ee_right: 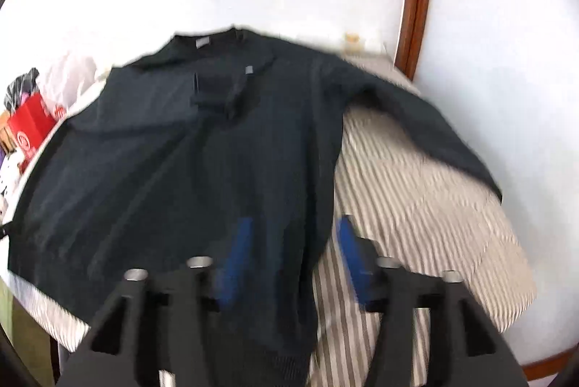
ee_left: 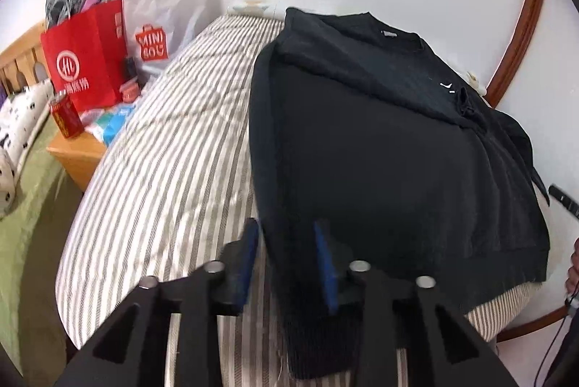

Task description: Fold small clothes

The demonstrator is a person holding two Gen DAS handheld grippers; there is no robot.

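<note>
1. The left claw [ee_left: 287,235] is open, its blue pads straddling the near left edge of the black sweater [ee_left: 380,141] close to the hem, with nothing pinched between them.
2. The right claw [ee_right: 295,235] is open too, its jaws either side of the sweater's right side edge near the hem. That view is motion-blurred, so I cannot tell whether a pad touches the knit.
3. The sweater lies flat on the striped bedcover [ee_left: 173,148], collar toward the wall. One sleeve is already crossed over the chest; the other sleeve [ee_right: 427,130] trails out over the stripes.
4. Judged from this, the step in hand is taking both bottom corners to fold the hem toward the collar, or first bringing the loose sleeve in.
5. To do it well, each claw should close on both layers at the ribbed hem, not just the top one, and lift evenly so the body stays square.
6. The folded sleeve may slide if the lift is jerky.
7. Further out, a red shopping bag [ee_left: 87,57] and a white Miniso bag [ee_left: 163,14] stand past the bed's left edge, well apart from the work.
</note>
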